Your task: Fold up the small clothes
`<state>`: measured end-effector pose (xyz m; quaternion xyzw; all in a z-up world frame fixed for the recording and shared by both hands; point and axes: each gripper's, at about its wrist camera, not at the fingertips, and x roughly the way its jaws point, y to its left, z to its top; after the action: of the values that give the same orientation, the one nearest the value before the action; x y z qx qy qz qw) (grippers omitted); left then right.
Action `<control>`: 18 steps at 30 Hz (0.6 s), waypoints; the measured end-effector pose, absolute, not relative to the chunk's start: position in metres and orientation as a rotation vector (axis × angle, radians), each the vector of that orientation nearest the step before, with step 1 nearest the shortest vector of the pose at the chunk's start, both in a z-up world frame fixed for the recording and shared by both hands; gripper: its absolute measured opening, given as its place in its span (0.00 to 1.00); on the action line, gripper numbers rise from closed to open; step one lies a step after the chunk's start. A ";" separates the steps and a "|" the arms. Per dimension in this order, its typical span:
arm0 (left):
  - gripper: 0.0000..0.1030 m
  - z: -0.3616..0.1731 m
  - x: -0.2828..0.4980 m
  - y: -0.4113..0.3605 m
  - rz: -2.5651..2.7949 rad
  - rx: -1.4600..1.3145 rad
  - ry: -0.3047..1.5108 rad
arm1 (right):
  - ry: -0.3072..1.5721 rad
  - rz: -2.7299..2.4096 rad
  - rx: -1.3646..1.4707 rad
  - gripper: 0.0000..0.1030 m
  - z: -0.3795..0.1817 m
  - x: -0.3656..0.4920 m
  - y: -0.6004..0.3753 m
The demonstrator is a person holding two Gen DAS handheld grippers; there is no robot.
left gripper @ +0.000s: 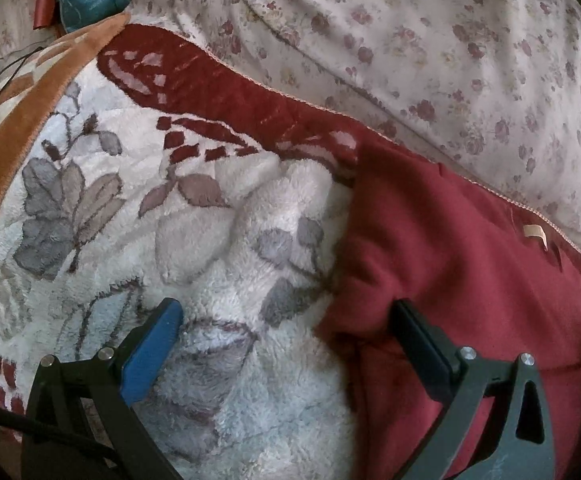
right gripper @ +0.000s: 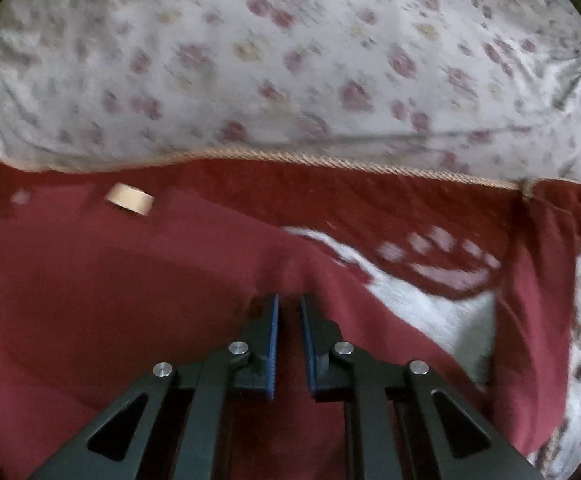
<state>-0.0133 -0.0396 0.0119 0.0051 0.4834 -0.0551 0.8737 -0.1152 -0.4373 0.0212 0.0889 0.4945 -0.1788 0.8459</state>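
Maroon knit, soft and limp: the small garment (left gripper: 450,248) lies spread on the plush floral blanket (left gripper: 102,208) that covers the bed, just below the flowered sheet (left gripper: 410,40). I judge it light and floppy, likely to sag and drag on the fleece, so I would take it at an edge or corner, not mid-panel. My left tool (left gripper: 290,344) hangs released, jaws wide, one finger over the blanket, the other over the garment's bunched left edge. My right tool (right gripper: 289,312) is clenched nearly together over the cloth; whether a fold is pinched between the pads I cannot tell. A tan label (right gripper: 130,199) shows near the top hem.
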 end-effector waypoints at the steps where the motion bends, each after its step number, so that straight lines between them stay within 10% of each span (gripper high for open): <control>1: 1.00 0.011 -0.012 -0.039 -0.117 0.011 1.012 | 1.036 -0.370 0.188 0.12 0.023 -0.117 -0.437; 4: 1.00 0.011 -0.009 -0.038 -0.114 0.006 1.022 | 1.001 -0.338 0.304 0.13 0.044 -0.126 -0.436; 8: 1.00 0.014 -0.014 -0.040 -0.102 0.014 1.027 | 0.954 -0.158 0.356 0.42 0.067 -0.117 -0.394; 18: 1.00 0.015 -0.015 -0.036 -0.119 0.018 1.043 | 0.975 0.220 0.152 0.43 0.041 -0.003 -0.230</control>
<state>-0.0146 -0.0361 0.0155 0.0088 0.4979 -0.0568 0.8653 -0.0033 -0.2300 0.0412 0.0727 0.4671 0.1053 0.8749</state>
